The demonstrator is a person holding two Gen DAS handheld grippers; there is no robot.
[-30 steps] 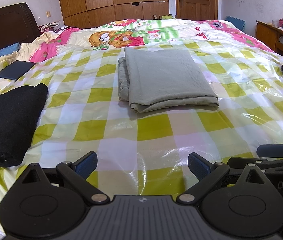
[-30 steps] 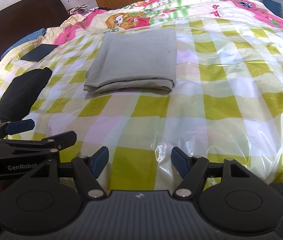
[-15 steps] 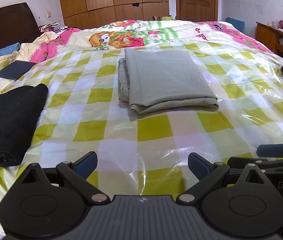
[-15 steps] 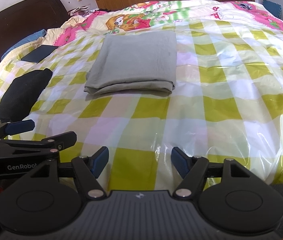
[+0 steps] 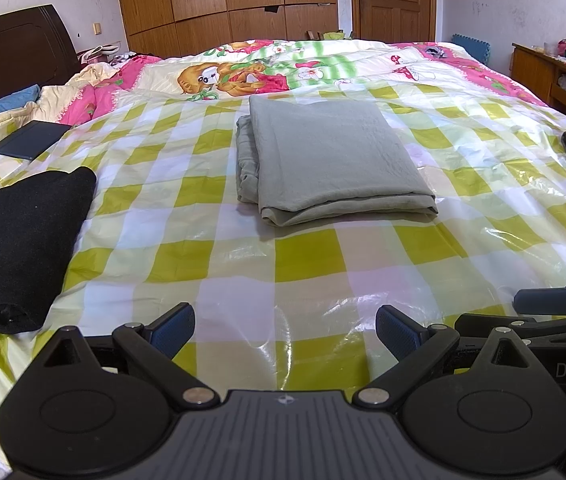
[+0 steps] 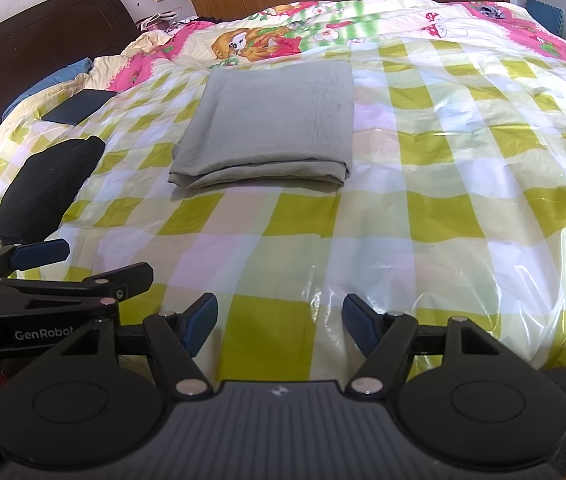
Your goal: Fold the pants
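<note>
With both our left gripper (image 5: 285,330) and right gripper (image 6: 279,320) wide and empty, careless contact could disturb the folded pants (image 5: 331,160) on the bed (image 5: 307,264).

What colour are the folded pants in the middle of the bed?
The folded pants are plain grey-green, seen best in the left wrist view.

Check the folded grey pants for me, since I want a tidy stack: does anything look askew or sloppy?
Mostly neat. The grey pants lie folded flat on the checked plastic sheet, but along their left edge a lower layer sticks out, rumpled, past the top fold. Both the left gripper and right gripper are open and empty.
</note>
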